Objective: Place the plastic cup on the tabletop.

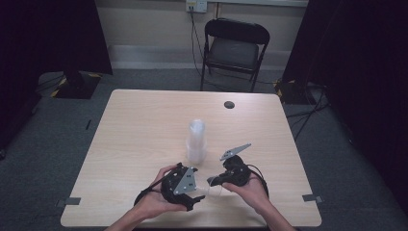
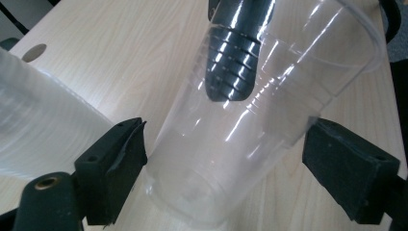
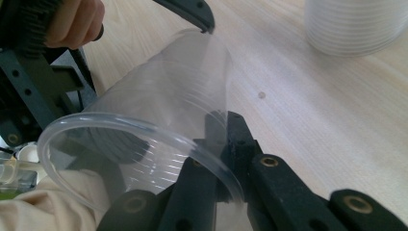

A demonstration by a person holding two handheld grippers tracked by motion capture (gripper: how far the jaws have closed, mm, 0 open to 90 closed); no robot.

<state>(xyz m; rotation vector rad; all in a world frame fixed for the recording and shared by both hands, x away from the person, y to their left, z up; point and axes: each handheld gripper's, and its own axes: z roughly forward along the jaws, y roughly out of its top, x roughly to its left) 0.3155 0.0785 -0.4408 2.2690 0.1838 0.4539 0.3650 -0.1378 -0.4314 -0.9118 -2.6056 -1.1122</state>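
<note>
A pale wood surface (image 1: 144, 139) stands before a black folding chair (image 1: 234, 48) in a dim, carpeted room. At its near edge a person works a single clear plastic cup (image 2: 250, 125) between two hand-held tools. The right gripper (image 1: 215, 181) has its jaws closed on the cup's wall near the rim — one jaw inside, one outside — holding it tilted just above the wood. The left gripper (image 1: 198, 196) has its jaws spread wide either side of the cup's base, the pads standing clear of the plastic. A stack of clear cups (image 1: 196, 142) stands upright just beyond, mid-surface.
</note>
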